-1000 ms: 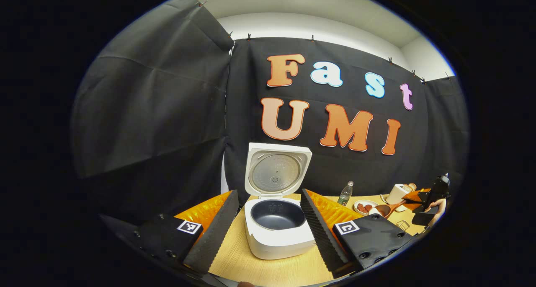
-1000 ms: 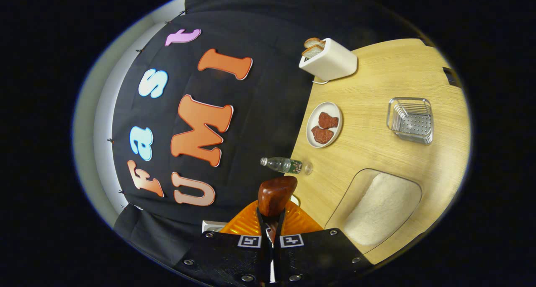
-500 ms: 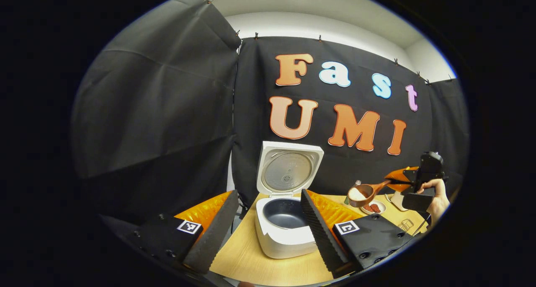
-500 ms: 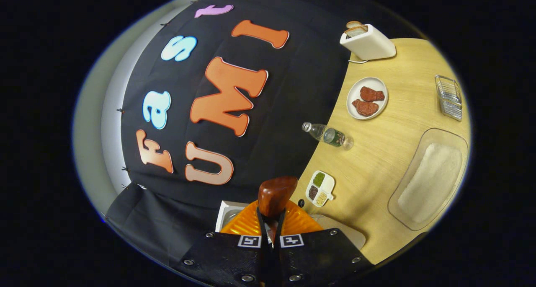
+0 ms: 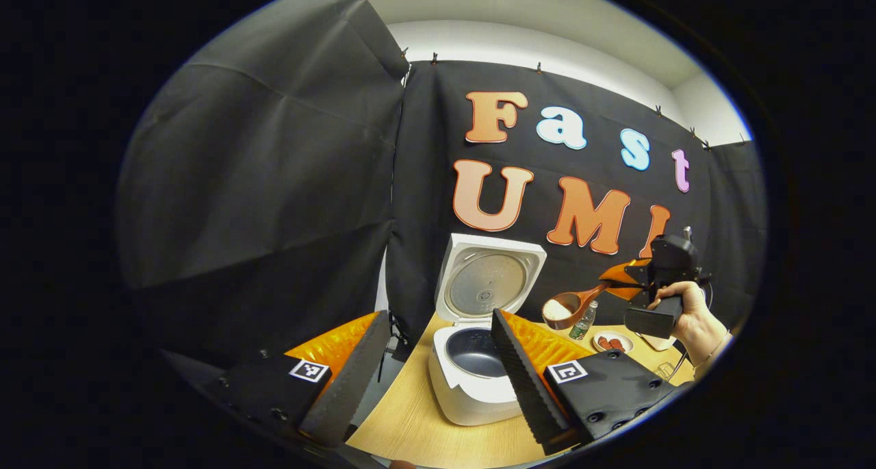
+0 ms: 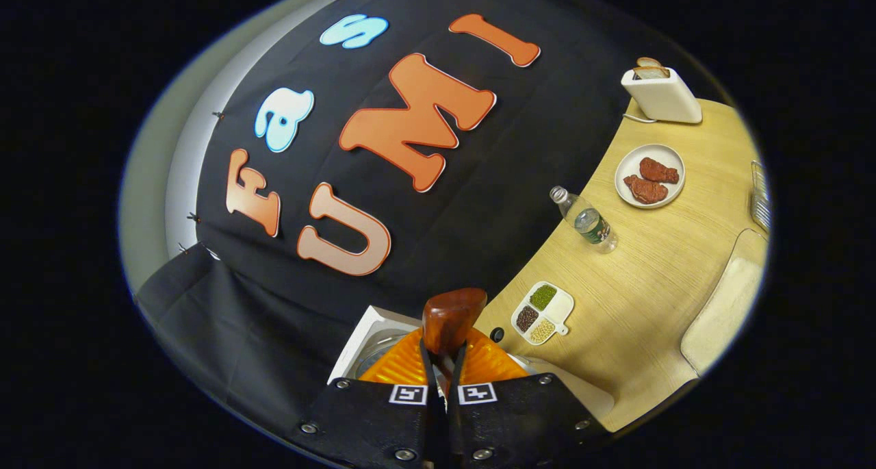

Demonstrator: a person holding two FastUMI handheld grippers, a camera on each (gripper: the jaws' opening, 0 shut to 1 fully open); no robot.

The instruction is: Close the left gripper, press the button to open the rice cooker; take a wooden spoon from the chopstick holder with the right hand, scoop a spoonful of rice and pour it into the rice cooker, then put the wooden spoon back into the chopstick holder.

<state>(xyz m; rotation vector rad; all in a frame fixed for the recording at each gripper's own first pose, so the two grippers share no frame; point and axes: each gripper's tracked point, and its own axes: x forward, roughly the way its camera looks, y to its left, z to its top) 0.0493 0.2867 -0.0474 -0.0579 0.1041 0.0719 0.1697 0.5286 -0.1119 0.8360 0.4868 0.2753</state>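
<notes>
Carrying brown wooden spoon (image 5: 571,307) of loose white rice level, right tongs (image 6: 441,376) clenched on its stiff handle | near open white rice cooker (image 5: 479,359) | left tongs (image 5: 428,373) released

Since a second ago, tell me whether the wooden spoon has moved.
Yes. In the left gripper view the wooden spoon has risen from the plate and travelled left toward the open rice cooker.

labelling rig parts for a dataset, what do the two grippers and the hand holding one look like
The left gripper has two long wedge-shaped fingers with ribbed inner pads, on black bolted blocks that each bear a square black-and-white marker. The right gripper has the same black blocks, bolts and paired markers. In the left gripper view it shows as a black housing with a handle, gripped by a bare hand; any sleeve is too unclear to tell.
</notes>
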